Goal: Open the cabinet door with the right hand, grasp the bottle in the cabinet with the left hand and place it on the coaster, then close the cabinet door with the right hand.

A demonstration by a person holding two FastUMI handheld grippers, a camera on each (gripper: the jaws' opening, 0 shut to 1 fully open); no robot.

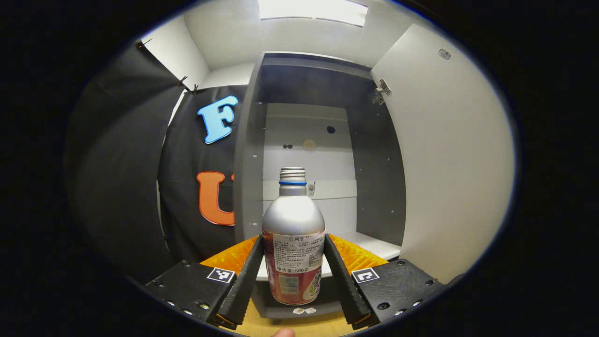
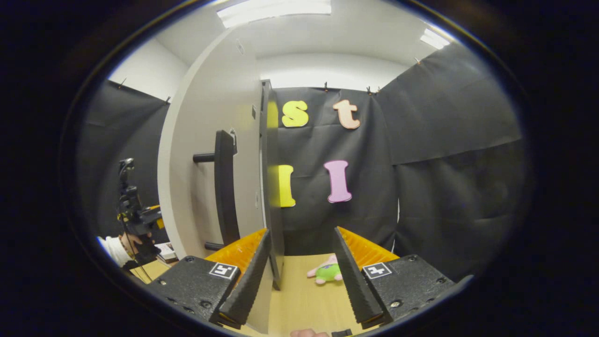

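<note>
Two black fingers of the left gripper (image 1: pixel 292 276) bracket an aluminium bottle (image 1: pixel 293 243) in the left gripper view, their ribbed faces close against its labelled sides; whether both are truly pressing cannot be told, though the placement looks meant to grasp it. That bottle stands upright, uncapped at its threaded neck, in front of the grey cabinet (image 1: pixel 306 140), whose interior behind it holds nothing else visible. Its white door (image 1: pixel 449 154) is swung wide to the right on its hinge (image 1: pixel 381 91), leaving the approach free. In the right gripper view, the right gripper (image 2: pixel 302 276) stands spread wide and empty, the open door's edge (image 2: pixel 269 182) rising just inside its left-hand finger, seemingly kept near for the closing push; the dark bar handle (image 2: pixel 224 187) sits on the door's face. Beyond lies a small plush toy (image 2: pixel 327 273) on the wooden table (image 2: pixel 304 299), and far left a hand (image 2: pixel 135 243) holds the other gripper.
</note>
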